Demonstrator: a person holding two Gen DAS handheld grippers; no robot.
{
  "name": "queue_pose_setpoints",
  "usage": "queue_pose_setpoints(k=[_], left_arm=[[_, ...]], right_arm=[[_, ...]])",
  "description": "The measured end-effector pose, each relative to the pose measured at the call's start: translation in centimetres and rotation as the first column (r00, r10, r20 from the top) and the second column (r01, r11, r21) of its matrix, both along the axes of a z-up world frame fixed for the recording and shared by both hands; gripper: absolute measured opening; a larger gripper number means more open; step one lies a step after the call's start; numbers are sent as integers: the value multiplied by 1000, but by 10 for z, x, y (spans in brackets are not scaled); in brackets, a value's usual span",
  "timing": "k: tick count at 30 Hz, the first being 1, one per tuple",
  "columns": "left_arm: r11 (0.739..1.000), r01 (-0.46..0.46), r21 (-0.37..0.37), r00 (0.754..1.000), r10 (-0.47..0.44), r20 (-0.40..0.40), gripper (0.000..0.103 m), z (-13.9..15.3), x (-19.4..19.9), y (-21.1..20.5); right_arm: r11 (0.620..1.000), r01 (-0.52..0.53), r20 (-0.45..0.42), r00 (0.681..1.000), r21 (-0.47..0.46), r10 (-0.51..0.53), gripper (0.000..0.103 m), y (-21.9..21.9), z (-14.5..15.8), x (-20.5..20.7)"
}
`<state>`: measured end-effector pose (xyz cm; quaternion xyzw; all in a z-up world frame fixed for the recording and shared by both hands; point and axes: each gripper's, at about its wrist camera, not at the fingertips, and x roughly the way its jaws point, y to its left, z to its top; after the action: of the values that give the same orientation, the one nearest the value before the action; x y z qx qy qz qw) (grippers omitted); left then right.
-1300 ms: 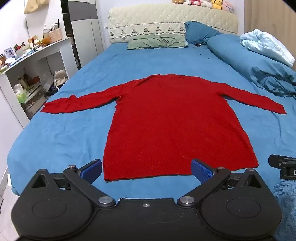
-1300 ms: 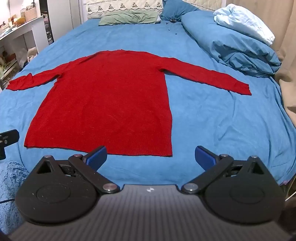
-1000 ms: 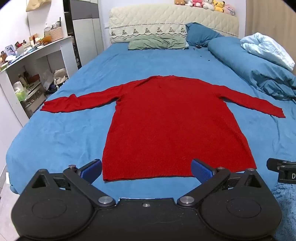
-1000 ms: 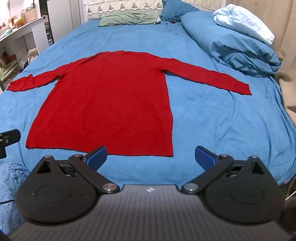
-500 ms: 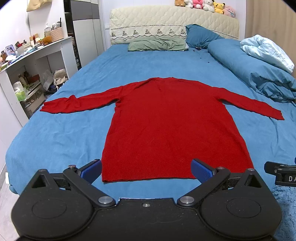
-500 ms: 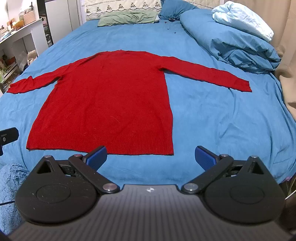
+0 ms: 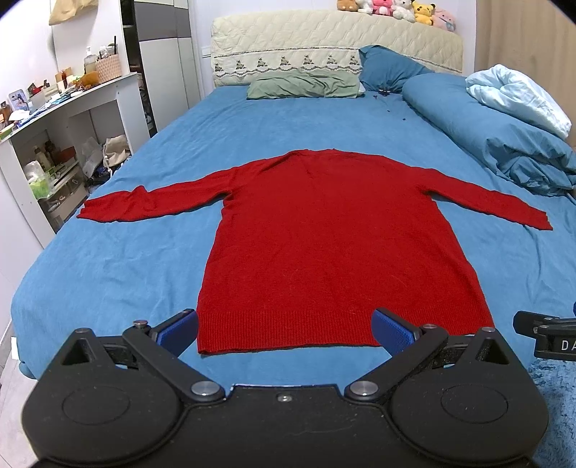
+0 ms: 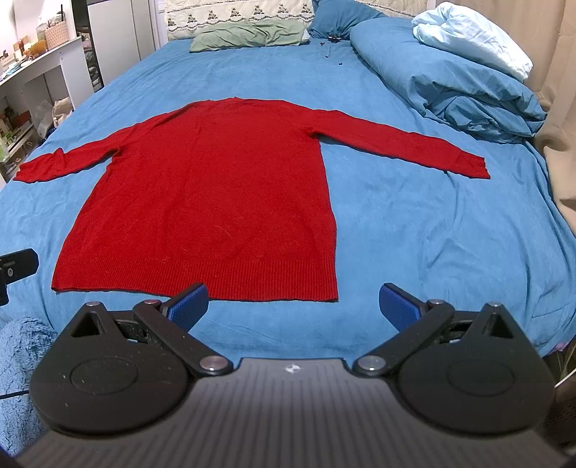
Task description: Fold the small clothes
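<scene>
A wide bed (image 7: pixel 151 259) fills the room, covered in a blue sheet with soft creases near the foot. At its head stands a quilted cream headboard (image 7: pixel 334 43) with an embroidered border, and a row of plush toys (image 7: pixel 396 10) sits on top. A flat green pillow (image 7: pixel 306 84) and a dark blue pillow (image 7: pixel 388 70) lie against it. Along the bed's right side a bulky blue duvet (image 7: pixel 496 140) is heaped, with a pale blue, crumpled blanket (image 7: pixel 518 97) on top. To the left, a white shelving unit (image 7: pixel 68 118) holds bottles, a woven basket and small clutter.

The red sweater (image 7: pixel 324 248) lies flat on the sheet, spread out with both long sleeves stretched sideways and the neckline toward the headboard. Its knit looks fine and slightly fuzzy, with a ribbed band along the hem (image 8: pixel 201 280) nearest the foot of the bed.

The left claw (image 7: pixel 284 329) hovers just short of the hem, its blue ribbed pads (image 7: pixel 178 329) spread wide apart and holding nothing. The right claw (image 8: pixel 293 306) sits near the hem's right corner, likewise wide apart and empty. A fluffy blue rug (image 8: pixel 21 342) shows at the lower left of the right wrist view.
</scene>
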<state>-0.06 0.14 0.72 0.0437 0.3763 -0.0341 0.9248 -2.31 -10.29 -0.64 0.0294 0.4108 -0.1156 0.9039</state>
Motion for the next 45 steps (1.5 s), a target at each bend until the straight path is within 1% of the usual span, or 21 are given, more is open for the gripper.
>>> queue_pose_setpoints(k=[20, 45], left_arm=[[1000, 7, -4, 1000, -7, 14, 103, 1, -4, -1], [1000, 0, -12, 1000, 0, 13, 103, 3, -1, -1]], right_arm=[[1000, -1, 1, 1000, 2, 1, 103, 1, 0, 0], [1000, -6, -1, 1000, 2, 6, 103, 3, 1, 1]])
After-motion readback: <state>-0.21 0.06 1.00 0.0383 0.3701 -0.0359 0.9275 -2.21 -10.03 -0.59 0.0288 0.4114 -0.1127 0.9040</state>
